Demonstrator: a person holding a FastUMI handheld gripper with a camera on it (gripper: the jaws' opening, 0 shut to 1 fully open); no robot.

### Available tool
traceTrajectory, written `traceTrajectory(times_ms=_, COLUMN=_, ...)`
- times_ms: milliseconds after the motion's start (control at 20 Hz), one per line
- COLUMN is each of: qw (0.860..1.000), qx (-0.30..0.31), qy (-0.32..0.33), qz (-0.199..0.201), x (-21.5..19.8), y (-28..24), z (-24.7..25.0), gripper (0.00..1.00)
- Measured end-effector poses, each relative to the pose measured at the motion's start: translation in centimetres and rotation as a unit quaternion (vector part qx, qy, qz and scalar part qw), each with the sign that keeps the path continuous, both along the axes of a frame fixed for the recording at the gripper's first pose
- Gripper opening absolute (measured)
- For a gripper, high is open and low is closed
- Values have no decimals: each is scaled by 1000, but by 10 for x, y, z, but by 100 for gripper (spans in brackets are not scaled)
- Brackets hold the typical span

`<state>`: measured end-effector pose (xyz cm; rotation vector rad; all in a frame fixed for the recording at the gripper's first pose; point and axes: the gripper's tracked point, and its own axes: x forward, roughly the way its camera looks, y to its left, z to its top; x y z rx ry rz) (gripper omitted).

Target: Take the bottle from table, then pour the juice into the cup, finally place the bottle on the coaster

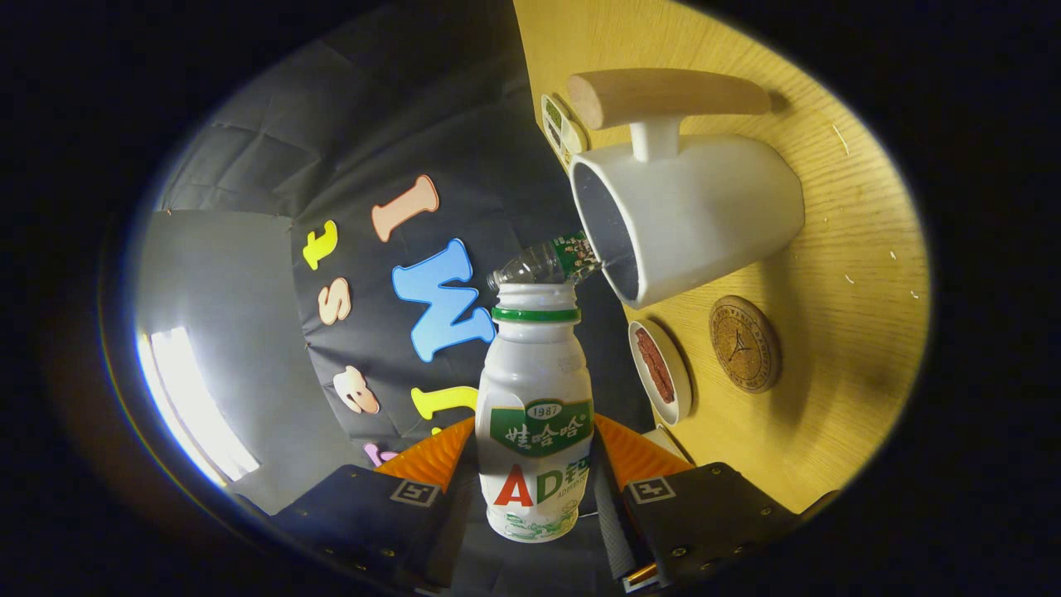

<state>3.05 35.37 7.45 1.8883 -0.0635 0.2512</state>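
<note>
— Inspector, the bottle?

— White plastic, green collar ring under an uncapped mouth, green label band with red and green lettering lower down. It sits between the fingers of the gripper, both pressing its sides: a firm pinch. The view is rolled sideways, so the bottle is tipped, its mouth close to the cup's rim.

— The cup?

— White, with a wooden bar handle on a white stem, standing on the wooden table, opening toward the bottle's mouth. Its interior looks dark; contents cannot be told.

— Nearby?

— A round cork coaster beside the cup, bare. Next to it a small white dish holding something reddish-brown. A clear plastic bottle lies beyond the mouth.
</note>
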Motion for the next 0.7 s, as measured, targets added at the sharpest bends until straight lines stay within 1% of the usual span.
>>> traceTrajectory(times_ms=700, qw=999, qx=31, qy=-10, qz=-10, x=2, y=-3, z=4, gripper=67)
